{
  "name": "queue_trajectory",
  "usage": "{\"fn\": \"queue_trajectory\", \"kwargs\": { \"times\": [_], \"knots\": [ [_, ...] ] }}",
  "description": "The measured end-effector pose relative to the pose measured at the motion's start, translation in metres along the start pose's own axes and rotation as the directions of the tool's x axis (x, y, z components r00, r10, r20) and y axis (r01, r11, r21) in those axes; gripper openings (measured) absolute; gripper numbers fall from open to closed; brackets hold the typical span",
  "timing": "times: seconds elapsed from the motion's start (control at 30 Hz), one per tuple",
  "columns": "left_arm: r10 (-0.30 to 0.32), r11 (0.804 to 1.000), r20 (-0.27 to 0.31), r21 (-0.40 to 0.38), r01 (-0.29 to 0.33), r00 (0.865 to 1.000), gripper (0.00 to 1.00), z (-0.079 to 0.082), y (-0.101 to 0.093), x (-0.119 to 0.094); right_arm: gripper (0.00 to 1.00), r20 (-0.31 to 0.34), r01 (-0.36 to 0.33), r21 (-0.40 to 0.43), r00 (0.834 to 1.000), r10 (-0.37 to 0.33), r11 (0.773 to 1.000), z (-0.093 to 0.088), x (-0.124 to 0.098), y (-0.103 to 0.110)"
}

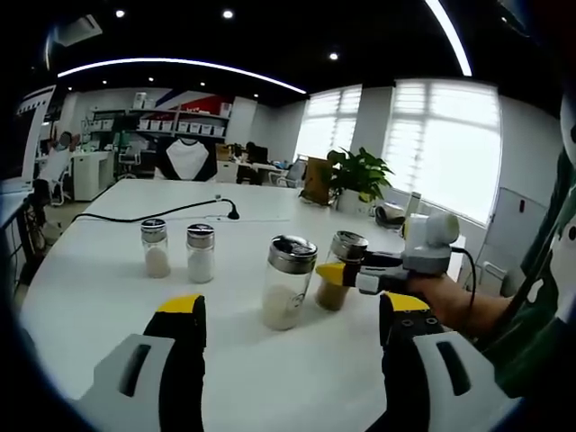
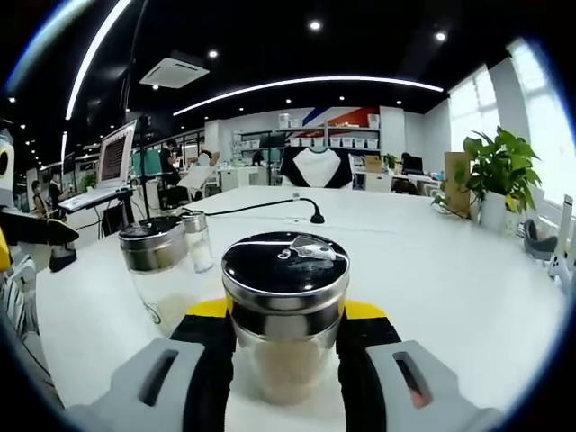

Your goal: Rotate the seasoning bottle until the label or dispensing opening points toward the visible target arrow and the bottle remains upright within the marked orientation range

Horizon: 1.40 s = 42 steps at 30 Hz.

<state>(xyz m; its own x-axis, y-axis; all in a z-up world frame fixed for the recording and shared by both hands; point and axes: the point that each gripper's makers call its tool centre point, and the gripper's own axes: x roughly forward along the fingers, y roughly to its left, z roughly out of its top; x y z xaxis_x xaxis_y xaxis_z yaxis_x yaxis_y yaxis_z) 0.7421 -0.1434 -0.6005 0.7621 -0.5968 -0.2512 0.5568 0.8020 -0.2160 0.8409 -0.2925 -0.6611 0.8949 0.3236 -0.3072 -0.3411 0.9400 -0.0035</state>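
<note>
On the white table (image 1: 108,297) stands a glass seasoning bottle (image 1: 344,254) with brown powder and a black lid. My right gripper (image 1: 340,277) comes in from the right and is shut on it. In the right gripper view the same bottle (image 2: 286,297) stands upright between the yellow-tipped jaws of the right gripper (image 2: 286,315), with its lid flap on top. My left gripper (image 1: 292,315) is open near the front of the table, nothing between its jaws. A larger jar (image 1: 288,281) with white contents stands just left of the held bottle.
Two small shakers (image 1: 155,247) (image 1: 200,253) stand further left. A black cable (image 1: 180,211) runs across the far side of the table. A potted plant (image 1: 360,175) stands at the far right edge. A person's hand (image 1: 450,301) holds the right gripper. A laptop (image 2: 117,153) sits at the far left.
</note>
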Motion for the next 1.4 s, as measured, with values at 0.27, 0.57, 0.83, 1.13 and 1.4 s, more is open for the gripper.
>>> {"fn": "queue_trajectory", "kwargs": {
  "times": [0.27,0.57,0.83,1.13,1.4],
  "knots": [
    [-0.004,1.0,-0.002,0.0,0.004,1.0,0.83,-0.001,-0.001,0.001,0.54,-0.008,-0.042,-0.039,0.999,0.041,0.998,0.001,-0.001,0.006],
    [0.0,1.0,-0.002,-0.004,0.0,1.0,0.83,-0.001,-0.001,-0.001,0.64,-0.001,-0.075,-0.018,0.997,0.075,0.997,0.004,-0.003,0.0],
    [0.008,1.0,-0.002,-0.006,-0.008,1.0,0.83,-0.001,0.002,-0.002,0.67,0.017,-0.197,-0.037,0.98,0.198,0.98,0.011,-0.01,0.0],
    [-0.001,1.0,-0.006,0.002,0.001,1.0,0.83,-0.001,-0.001,-0.001,0.66,0.035,-0.364,-0.083,0.929,0.368,0.928,0.023,-0.013,0.012],
    [0.01,1.0,-0.007,-0.001,-0.01,1.0,0.83,-0.001,0.002,-0.005,0.62,-0.034,-0.524,-0.149,0.85,0.525,0.839,0.011,-0.016,0.015]
  ]
}}
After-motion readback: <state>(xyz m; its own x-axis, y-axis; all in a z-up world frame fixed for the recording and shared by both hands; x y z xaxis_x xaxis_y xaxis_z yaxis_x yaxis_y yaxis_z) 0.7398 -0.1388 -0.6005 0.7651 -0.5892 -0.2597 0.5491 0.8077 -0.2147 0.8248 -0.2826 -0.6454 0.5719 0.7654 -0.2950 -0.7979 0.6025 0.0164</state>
